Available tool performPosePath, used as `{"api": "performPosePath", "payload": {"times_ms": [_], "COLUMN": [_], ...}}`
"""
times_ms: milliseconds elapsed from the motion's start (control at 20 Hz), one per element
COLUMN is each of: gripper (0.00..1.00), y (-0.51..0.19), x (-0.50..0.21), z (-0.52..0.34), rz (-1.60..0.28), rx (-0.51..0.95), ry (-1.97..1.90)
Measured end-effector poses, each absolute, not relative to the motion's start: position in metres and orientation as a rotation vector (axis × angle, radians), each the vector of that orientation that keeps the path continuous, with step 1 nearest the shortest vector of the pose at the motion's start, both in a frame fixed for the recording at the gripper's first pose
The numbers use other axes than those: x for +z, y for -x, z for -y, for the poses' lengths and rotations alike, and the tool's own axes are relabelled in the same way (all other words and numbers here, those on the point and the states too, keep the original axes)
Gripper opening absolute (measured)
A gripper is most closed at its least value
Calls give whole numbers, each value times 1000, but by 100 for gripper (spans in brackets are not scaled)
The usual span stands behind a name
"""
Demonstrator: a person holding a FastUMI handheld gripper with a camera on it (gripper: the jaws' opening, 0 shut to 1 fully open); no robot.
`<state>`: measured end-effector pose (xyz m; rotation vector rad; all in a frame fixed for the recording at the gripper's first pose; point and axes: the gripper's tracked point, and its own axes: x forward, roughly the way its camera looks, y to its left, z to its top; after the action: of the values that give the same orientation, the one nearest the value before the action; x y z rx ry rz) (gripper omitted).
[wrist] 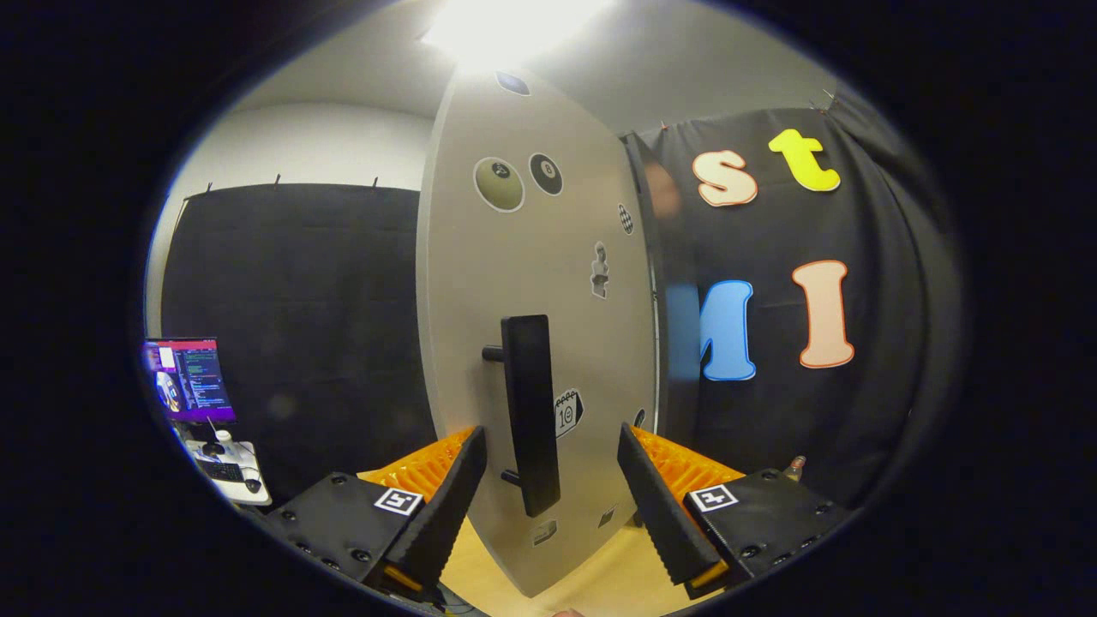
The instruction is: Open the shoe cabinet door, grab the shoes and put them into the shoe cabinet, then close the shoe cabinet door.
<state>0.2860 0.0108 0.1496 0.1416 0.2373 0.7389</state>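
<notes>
- Gripper [551,467] spread wide, both fingers apart, nothing pinched between them.
- Left finger [446,506] just left of the cabinet door's near face; right finger [660,506] off to the right of the door, past its edge.
- Shoe cabinet door [523,283] standing upright straight ahead, pale grey, swung so that its broad face is seen at a slant, with its right edge toward the dark cloth wall [866,403].
- Handle [530,411] on the door: a dark vertical bar held off the face by two short posts, lower end reaching down between the fingers, nearer the left one; cannot tell whether either finger touches it.
- Stickers [499,183] scattered over the door face: two round ones high up, a small figure near the middle, a tag-shaped one just right of the handle, a few small ones low down.
- Light wooden floor [600,574] beneath the door and fingers.
- Far left, a lit monitor [188,379] above a small desk [230,471] with a keyboard and mouse, in front of more dark cloth.
- Bright ceiling light [506,26] above the door's top edge.
- Small bottle-like object [794,468] low on the right, just beyond the right finger's mount; too small to tell more.
</notes>
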Motion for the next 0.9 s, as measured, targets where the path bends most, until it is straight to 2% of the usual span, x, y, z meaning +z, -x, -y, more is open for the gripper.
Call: {"api": "performPosePath", "payload": {"times_ms": [400,900], "gripper": [97,97], "y": [-287,-298], "x": [148,147], "z": [-52,-116], "rz": [-243,-277], "rx": [822,853], "ry": [-184,-231]}}
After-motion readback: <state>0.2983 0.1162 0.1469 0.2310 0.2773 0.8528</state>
